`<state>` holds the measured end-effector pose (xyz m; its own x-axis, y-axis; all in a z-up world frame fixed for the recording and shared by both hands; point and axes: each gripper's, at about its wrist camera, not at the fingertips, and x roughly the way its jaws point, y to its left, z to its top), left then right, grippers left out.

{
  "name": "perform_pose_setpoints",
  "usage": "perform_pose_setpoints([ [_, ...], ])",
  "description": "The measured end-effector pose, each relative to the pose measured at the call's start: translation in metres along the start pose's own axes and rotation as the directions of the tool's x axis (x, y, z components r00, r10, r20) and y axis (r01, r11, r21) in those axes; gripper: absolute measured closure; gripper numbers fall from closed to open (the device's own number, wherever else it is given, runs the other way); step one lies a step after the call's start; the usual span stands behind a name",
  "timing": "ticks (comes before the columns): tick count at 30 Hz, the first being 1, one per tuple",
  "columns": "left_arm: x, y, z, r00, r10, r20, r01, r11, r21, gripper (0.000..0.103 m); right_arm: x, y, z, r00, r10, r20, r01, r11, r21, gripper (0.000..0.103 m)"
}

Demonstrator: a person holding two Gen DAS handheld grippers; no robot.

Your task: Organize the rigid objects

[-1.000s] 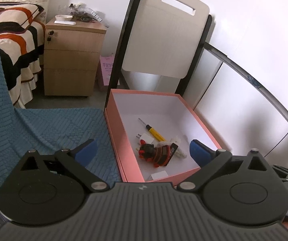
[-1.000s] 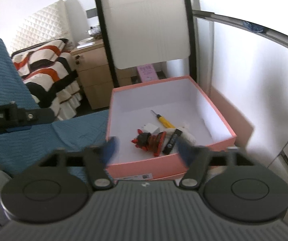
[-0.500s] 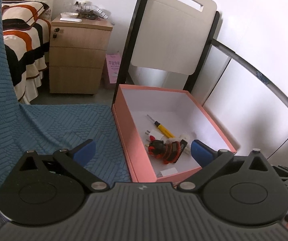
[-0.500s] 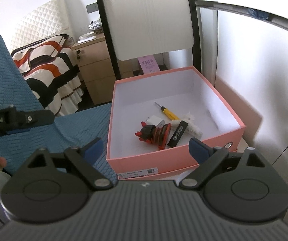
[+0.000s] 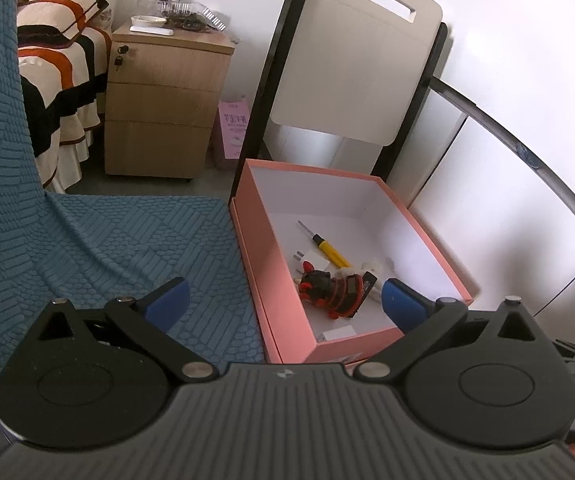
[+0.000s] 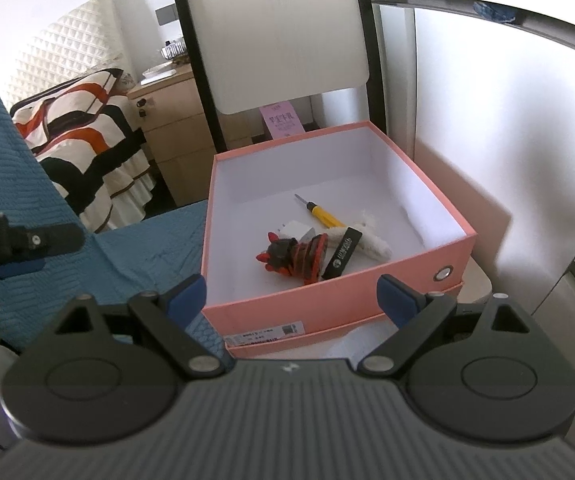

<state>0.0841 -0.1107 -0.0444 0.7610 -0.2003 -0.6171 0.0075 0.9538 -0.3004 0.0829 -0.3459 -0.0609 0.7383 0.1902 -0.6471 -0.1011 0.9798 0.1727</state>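
The left gripper (image 5: 283, 300) hangs wide and empty over the blue cover (image 5: 107, 248). To its right the toy (image 6: 293, 256), screwdriver (image 6: 321, 214) and black stick (image 6: 343, 254) lie in the pink box (image 6: 367, 284). The right gripper (image 6: 291, 296), its jaws just opened wide with nothing between, should drop straight in, clearing the near wall.

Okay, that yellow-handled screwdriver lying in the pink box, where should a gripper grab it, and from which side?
Grip the yellow screwdriver across its handle, coming straight down from above. It lies flat on the floor of the pink box, and its upper handle and tip are clear, while the lower end runs under the white fluffy item. Jaws should straddle the handle crosswise.
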Motion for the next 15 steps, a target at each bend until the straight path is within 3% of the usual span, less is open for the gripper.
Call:
perform_pose_setpoints([
  [15, -0.0011, -0.0067, -0.0043, 1.000, -0.007, -0.010, 0.008, 1.000, 0.014, 0.000, 0.0015, -0.0055, -0.0033, 1.000, -0.009, -0.020, 0.010, 1.000, 0.009, 0.010],
])
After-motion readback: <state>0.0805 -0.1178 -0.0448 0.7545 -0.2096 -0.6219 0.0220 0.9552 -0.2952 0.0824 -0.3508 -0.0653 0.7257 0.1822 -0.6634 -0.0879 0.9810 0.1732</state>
